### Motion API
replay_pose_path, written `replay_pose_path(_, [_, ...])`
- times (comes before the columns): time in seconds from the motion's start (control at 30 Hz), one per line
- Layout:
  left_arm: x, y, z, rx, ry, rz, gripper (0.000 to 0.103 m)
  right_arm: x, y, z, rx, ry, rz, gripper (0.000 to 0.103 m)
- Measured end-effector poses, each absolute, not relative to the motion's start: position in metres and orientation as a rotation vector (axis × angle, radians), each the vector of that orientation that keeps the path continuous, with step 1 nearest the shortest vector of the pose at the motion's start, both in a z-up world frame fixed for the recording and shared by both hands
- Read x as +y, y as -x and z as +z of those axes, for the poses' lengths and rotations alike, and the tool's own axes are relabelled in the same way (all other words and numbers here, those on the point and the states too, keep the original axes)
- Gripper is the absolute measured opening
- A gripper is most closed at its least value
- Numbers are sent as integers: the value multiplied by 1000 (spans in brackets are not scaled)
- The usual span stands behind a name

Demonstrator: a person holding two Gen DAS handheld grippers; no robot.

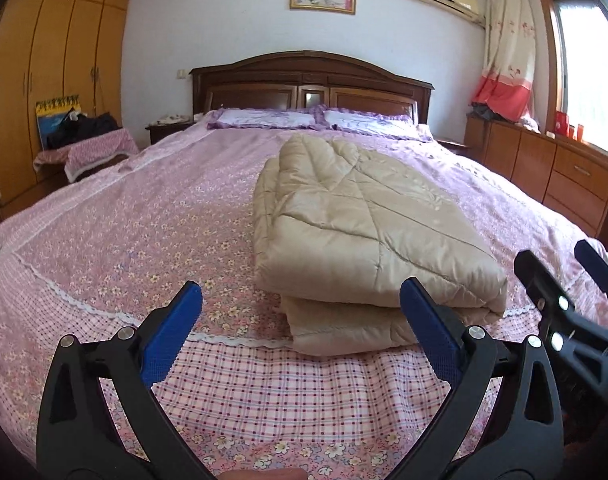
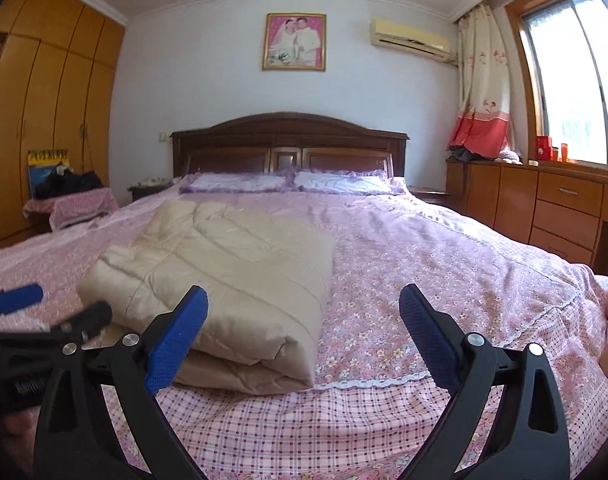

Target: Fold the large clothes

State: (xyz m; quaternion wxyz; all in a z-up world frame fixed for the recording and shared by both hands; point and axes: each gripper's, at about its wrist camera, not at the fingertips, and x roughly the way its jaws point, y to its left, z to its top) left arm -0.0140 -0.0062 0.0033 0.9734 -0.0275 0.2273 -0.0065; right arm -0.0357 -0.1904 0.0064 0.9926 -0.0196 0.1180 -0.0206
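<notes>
Lying folded on the bed (image 1: 103,240), beige quilt (image 1: 364,232), left gripper (image 1: 301,312) and right gripper (image 2: 304,312) just before it, both spread wide, grasping nothing.

The folded quilt (image 1: 368,224) lies on the bed (image 1: 143,232) near its foot, pillows (image 1: 263,118) and headboard (image 1: 312,80) behind it, wardrobe (image 1: 43,80) to the left, drawers (image 1: 552,164) under the window (image 1: 584,72) to the right.
</notes>
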Motion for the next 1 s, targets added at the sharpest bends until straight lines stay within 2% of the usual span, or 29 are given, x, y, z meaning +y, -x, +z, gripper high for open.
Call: replay_pose_path(1.0, [-8, 12, -2, 459, 17, 2, 99, -183, 34, -1, 261, 69, -36, 93])
